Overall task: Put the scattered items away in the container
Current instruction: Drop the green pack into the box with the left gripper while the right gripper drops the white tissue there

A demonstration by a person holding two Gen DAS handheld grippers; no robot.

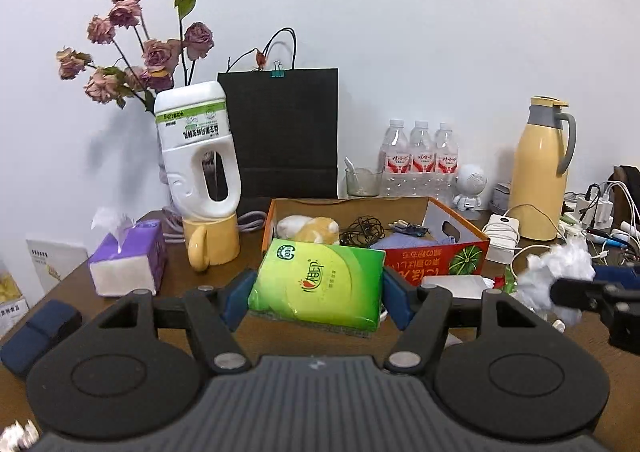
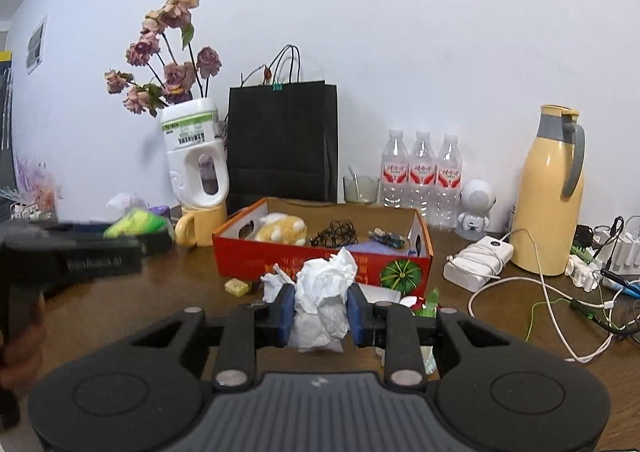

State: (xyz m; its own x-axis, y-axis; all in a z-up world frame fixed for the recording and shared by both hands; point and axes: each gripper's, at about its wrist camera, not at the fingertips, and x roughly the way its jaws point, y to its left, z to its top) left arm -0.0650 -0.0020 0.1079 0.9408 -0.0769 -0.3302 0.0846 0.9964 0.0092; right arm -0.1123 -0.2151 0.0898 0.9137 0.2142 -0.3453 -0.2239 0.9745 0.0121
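Hand-held gripper [image 2: 316, 312] before cluttered box [image 2: 320, 258]

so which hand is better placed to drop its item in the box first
Probably left. The left tool holds the green tissue pack just short of the orange cardboard box; the right tool, gripping crumpled white paper, looks further back.

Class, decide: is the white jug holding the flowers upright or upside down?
Upside down. The white jug stands with its printed label inverted, its narrow end resting in the yellow mug.
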